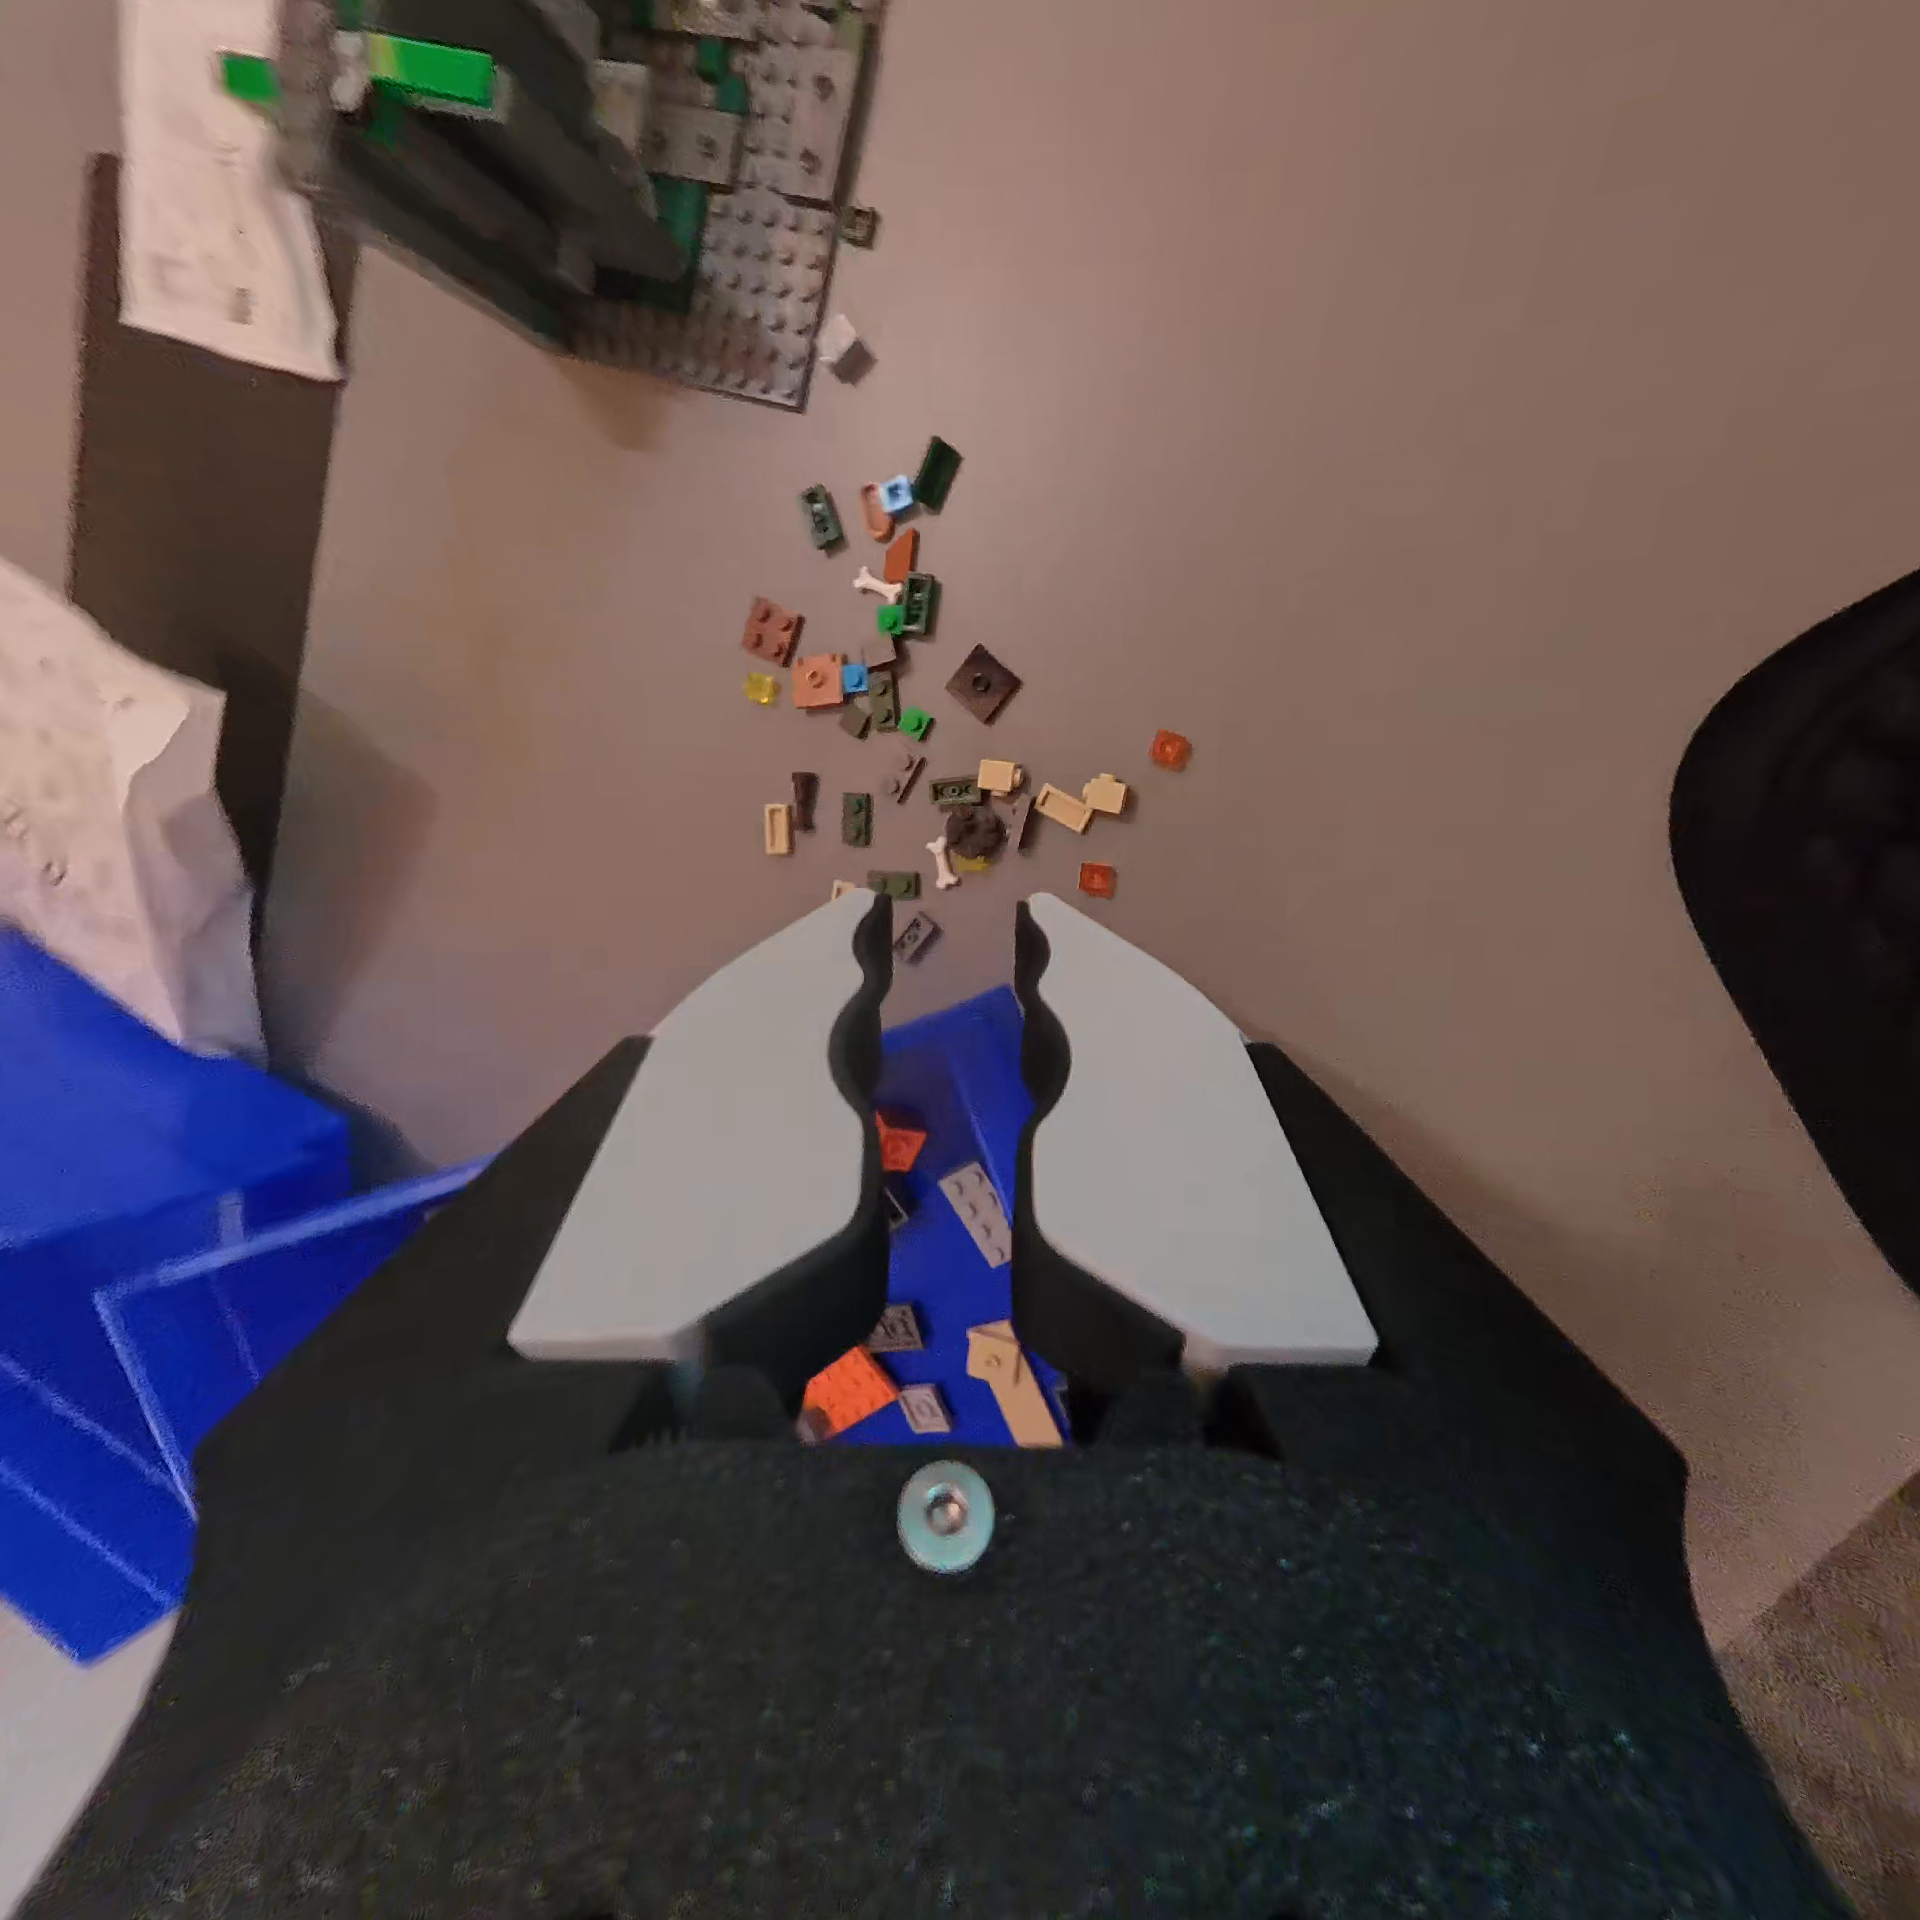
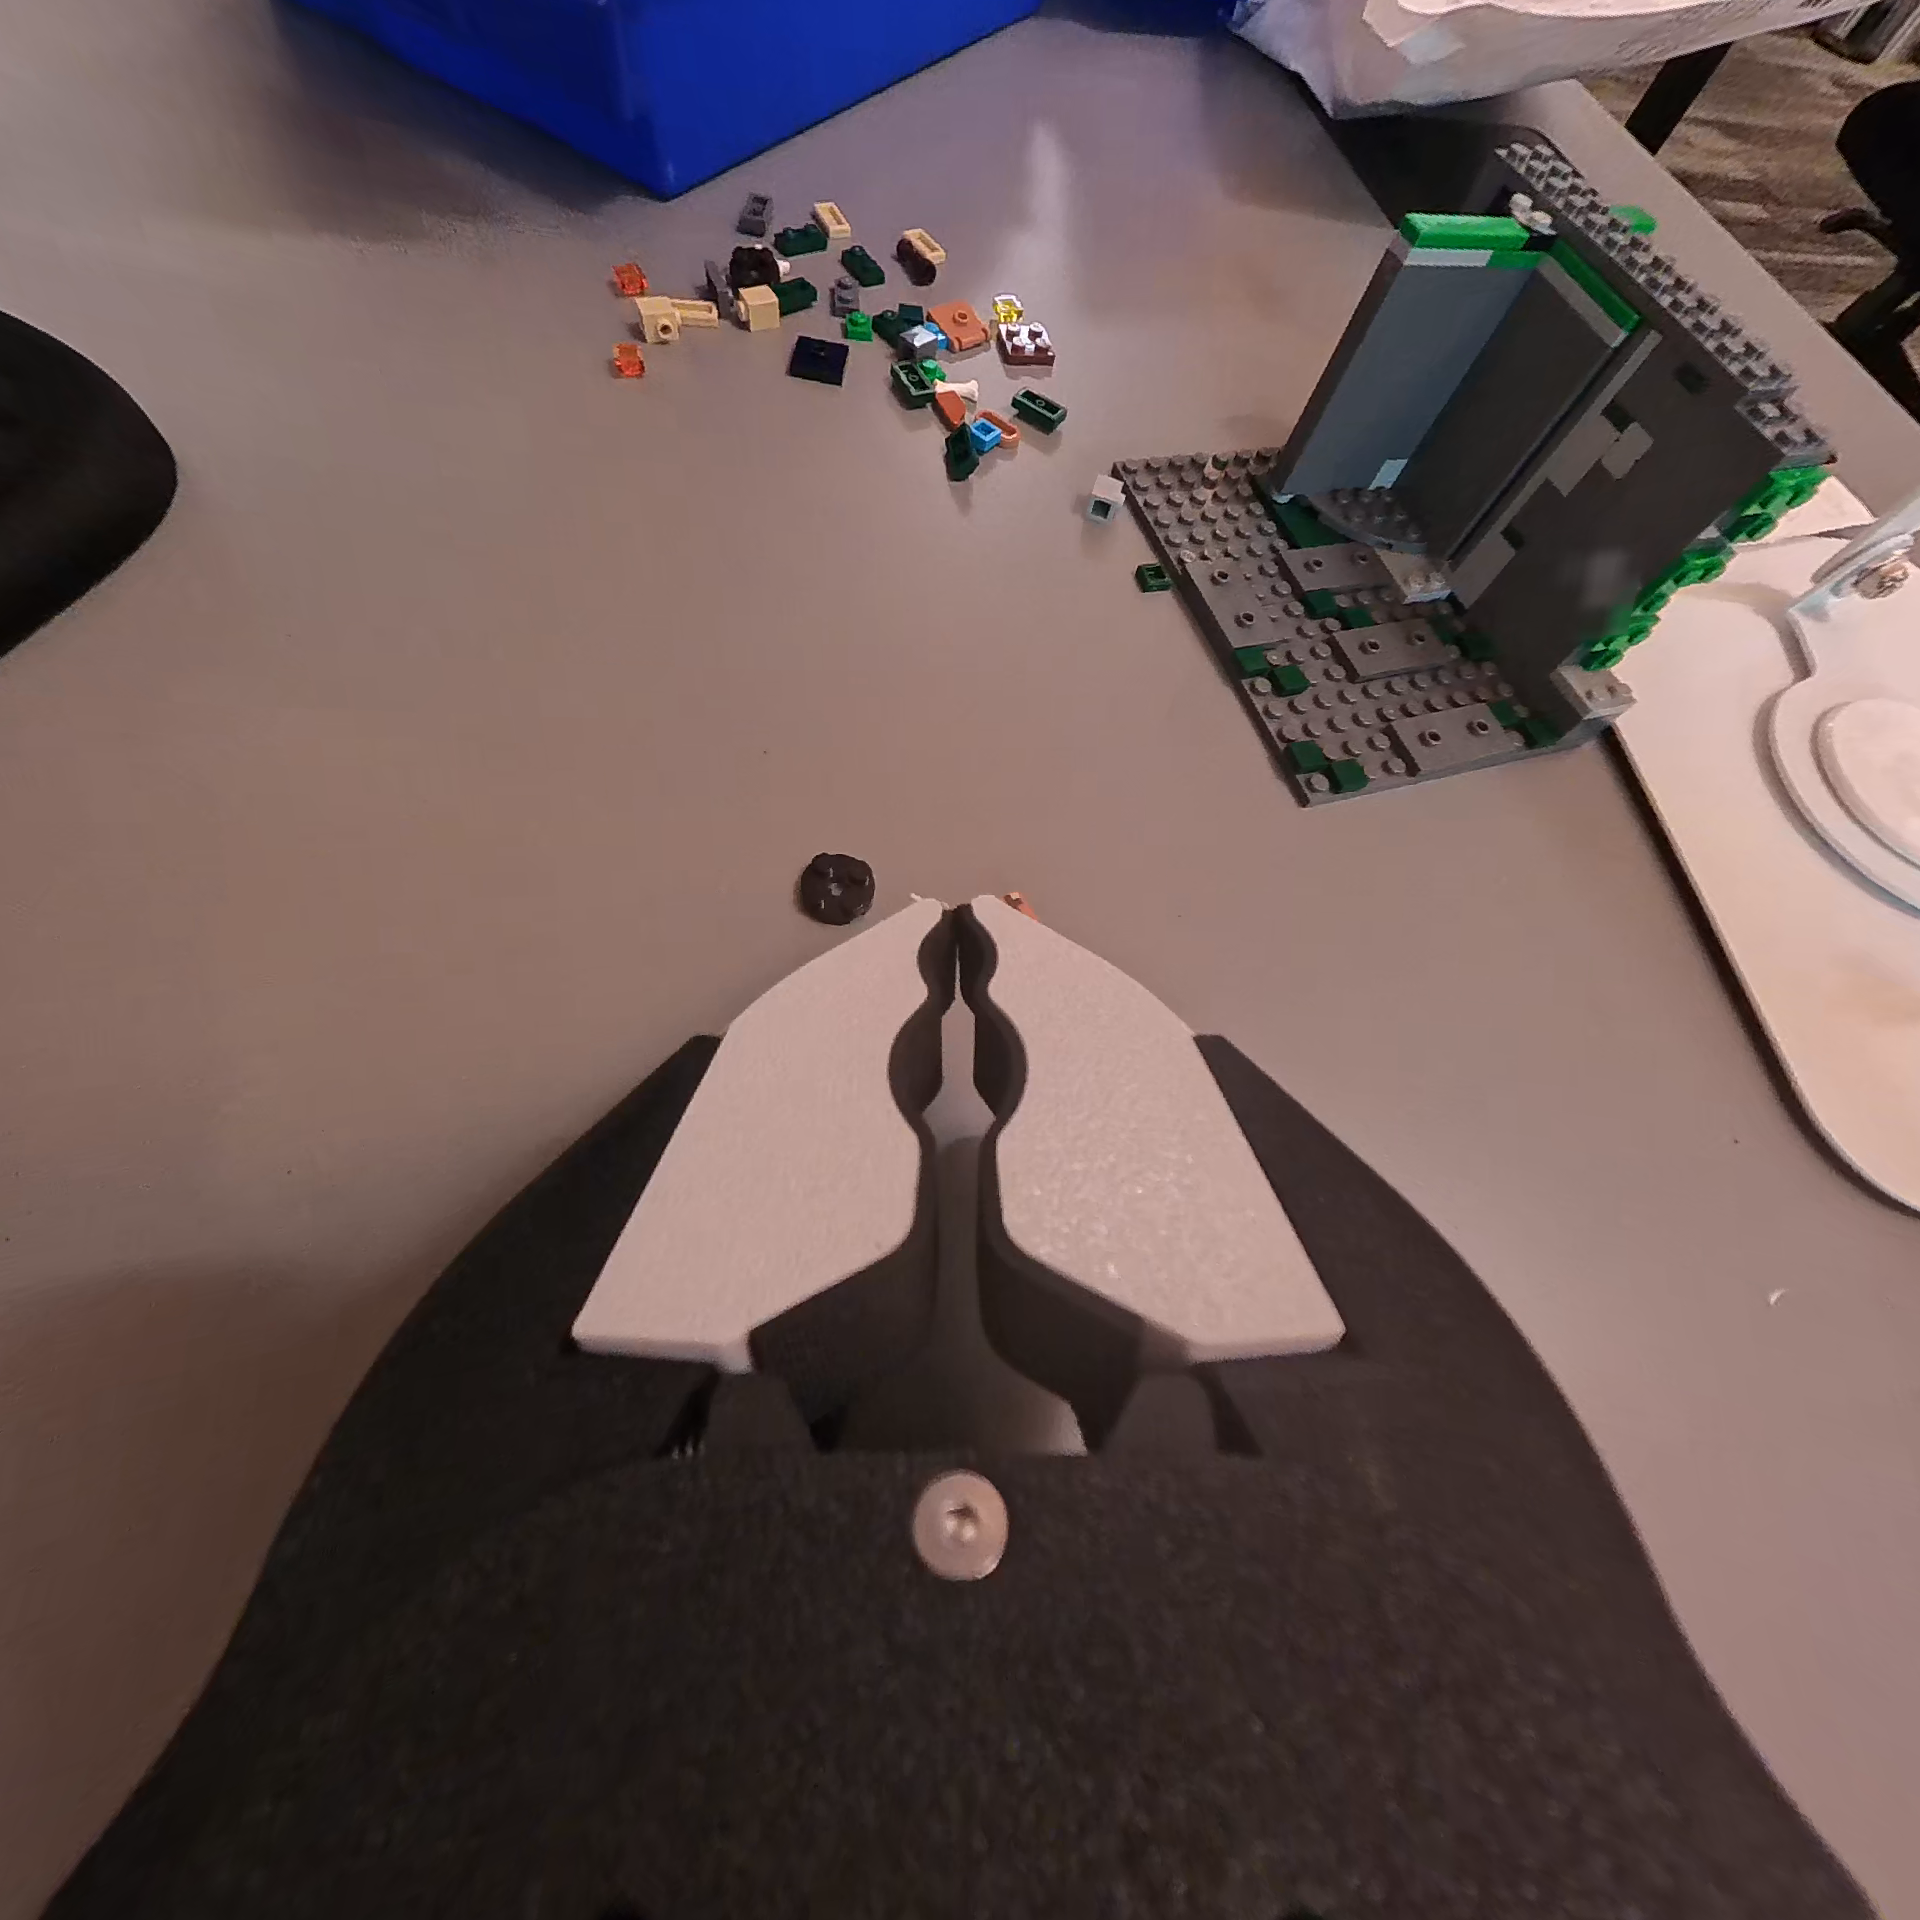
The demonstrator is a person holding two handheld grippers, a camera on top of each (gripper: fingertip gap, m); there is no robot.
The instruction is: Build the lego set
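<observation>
The partly built grey and green lego model [image 2: 1507,447] stands on its studded baseplate [image 2: 1351,717] at the right; it shows blurred at the top left of the left wrist view [image 1: 582,177]. A pile of small loose pieces [image 2: 862,312] lies on the grey table, and shows ahead of my left gripper [image 1: 894,686]. My left gripper [image 1: 954,920] is open and empty, above a blue bin [image 1: 966,1049] holding several bricks. My right gripper [image 2: 957,914] is shut low over the table; a small brown and white piece [image 2: 1023,902] peeks out at its tips. A black round plate [image 2: 837,888] lies just left of them.
A second blue bin [image 1: 125,1195] and a white plastic bag [image 1: 94,810] sit left of the left gripper. A blue bin [image 2: 675,83] stands at the table's far edge. White sheets [image 2: 1766,831] lie right of the model. A black chair [image 1: 1818,883] stands at the table's side. Tip to tip, the grippers are about 25 cm apart. The black round plate [image 2: 837,888] is about 4 cm from my right fingertips.
</observation>
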